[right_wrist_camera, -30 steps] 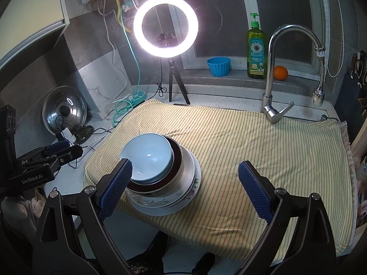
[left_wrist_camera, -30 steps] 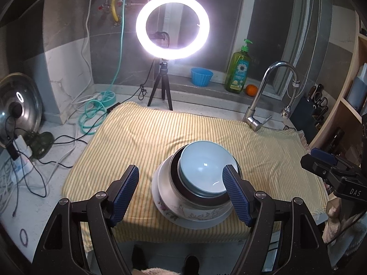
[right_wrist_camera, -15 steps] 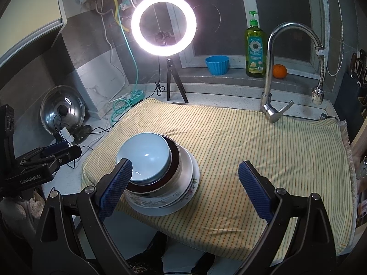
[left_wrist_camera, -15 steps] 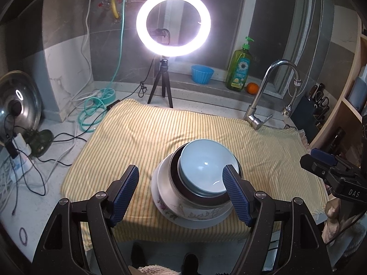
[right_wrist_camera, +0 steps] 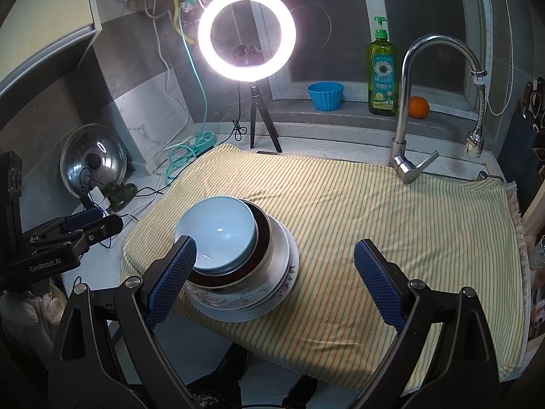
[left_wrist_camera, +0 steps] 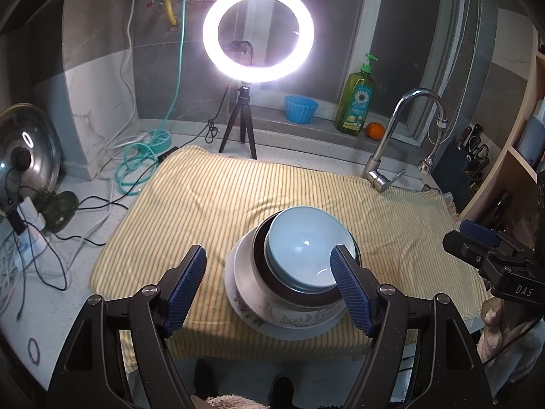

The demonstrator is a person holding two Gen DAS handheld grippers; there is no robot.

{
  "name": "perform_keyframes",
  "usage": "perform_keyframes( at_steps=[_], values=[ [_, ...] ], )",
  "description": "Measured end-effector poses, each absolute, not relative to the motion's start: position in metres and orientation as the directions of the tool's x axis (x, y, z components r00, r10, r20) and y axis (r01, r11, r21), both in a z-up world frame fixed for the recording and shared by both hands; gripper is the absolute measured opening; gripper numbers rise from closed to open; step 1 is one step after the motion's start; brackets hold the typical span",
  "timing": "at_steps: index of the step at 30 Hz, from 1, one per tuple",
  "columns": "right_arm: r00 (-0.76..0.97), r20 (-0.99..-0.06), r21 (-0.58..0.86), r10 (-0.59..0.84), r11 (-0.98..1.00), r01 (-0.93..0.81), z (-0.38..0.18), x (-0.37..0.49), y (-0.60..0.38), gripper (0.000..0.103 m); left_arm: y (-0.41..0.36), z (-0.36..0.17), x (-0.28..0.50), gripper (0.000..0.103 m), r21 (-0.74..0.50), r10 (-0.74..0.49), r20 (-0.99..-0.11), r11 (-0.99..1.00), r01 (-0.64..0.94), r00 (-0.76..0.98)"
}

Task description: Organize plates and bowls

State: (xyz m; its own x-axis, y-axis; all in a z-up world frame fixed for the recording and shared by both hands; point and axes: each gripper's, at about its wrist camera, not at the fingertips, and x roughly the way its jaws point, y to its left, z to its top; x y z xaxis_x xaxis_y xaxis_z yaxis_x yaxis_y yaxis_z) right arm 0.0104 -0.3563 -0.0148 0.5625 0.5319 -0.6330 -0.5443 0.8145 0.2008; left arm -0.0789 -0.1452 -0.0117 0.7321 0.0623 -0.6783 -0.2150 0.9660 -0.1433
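Left wrist view shows the stack of dishes in the lower middle of the frame: a pale blue bowl (left_wrist_camera: 304, 248) nested in a dark brown bowl (left_wrist_camera: 262, 255), which sits in a white flowered bowl (left_wrist_camera: 293, 315), all on a white plate (left_wrist_camera: 238, 310) near the front edge of a yellow striped cloth (left_wrist_camera: 221, 197) spread over the bench. All four look like glazed ceramic, so as a judgement they are stiff, fairly heavy together, smooth enough to slip, and liable to chip or break if knocked or dropped. The blue bowl sits off-centre in the brown one, so it may rock when lifted. The best hold is probably a rim, one finger inside and one outside, taking the top bowl first; the plate's thin edge lies flat on the soft cloth and would be harder to get under.

The left gripper (left_wrist_camera: 269, 289) has its fingers spread wide and empty, the right one (left_wrist_camera: 351, 293) overlapping the blue bowl's rim in the picture; contact cannot be told. In the right wrist view the right gripper (right_wrist_camera: 276, 279) is likewise spread and empty, its left finger in front of the stack.

Further out stand a ring light (left_wrist_camera: 258, 33) in the upper middle, a tap (left_wrist_camera: 402, 136) at right, and a soap bottle (left_wrist_camera: 356, 102) on the sill.
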Motion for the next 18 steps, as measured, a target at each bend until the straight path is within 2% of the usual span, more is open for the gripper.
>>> perform_keyframes(
  at_steps=[18],
  values=[
    [0.561, -0.638, 0.199, 0.528, 0.817, -0.542, -0.0156, 0.0113, -0.3560, 0.096, -0.1456, -0.0129, -0.0779, 0.075, -0.147, 0.071, -0.666, 0.964, -0.224, 0.742]
  ],
)
